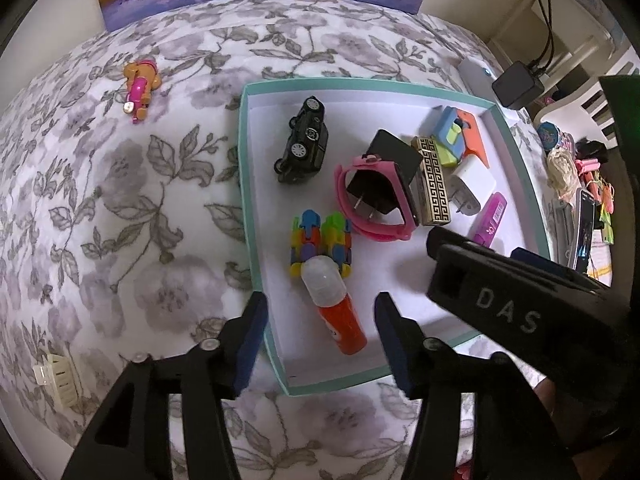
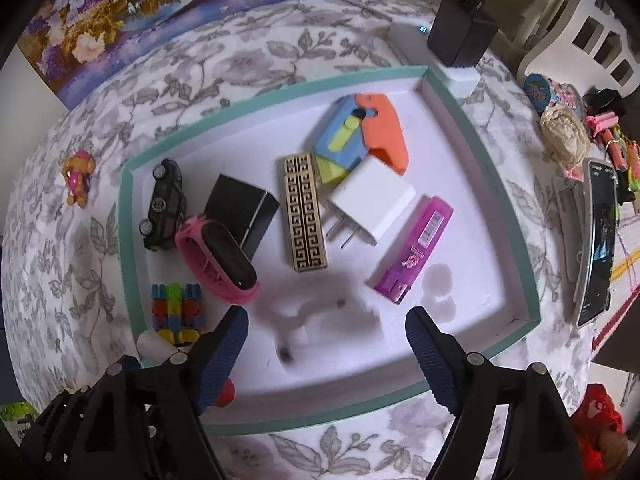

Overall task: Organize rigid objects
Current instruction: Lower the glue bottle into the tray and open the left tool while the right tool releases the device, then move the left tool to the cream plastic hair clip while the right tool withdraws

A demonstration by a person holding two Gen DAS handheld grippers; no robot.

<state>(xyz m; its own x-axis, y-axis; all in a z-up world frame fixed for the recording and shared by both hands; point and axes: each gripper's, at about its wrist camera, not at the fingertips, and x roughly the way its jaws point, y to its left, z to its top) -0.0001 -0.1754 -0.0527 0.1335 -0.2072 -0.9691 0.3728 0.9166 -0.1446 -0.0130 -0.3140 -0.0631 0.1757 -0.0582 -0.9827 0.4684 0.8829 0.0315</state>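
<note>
Teal-rimmed tray (image 1: 243, 148) sits on the floral cloth of the tabletop (image 1: 120, 208), holding my sorted pieces: black toy car (image 1: 303, 140), pink watch (image 1: 374, 204) around a black charger (image 1: 384, 176), gold patterned lighter (image 2: 305, 216), white charger (image 2: 372, 204), purple lighter (image 2: 416, 248), block toy (image 1: 322, 242) and an orange glue stick (image 1: 336, 304). My left hand-held gripper (image 1: 320, 340) hangs wide apart over the glue stick, gripping nothing. My right hand-held gripper (image 2: 326, 354) is likewise spread and empty above the tray's near edge. A toy figure (image 1: 138, 86) lies far left, outside. Clutter at the right edge is hard to make out.
</note>
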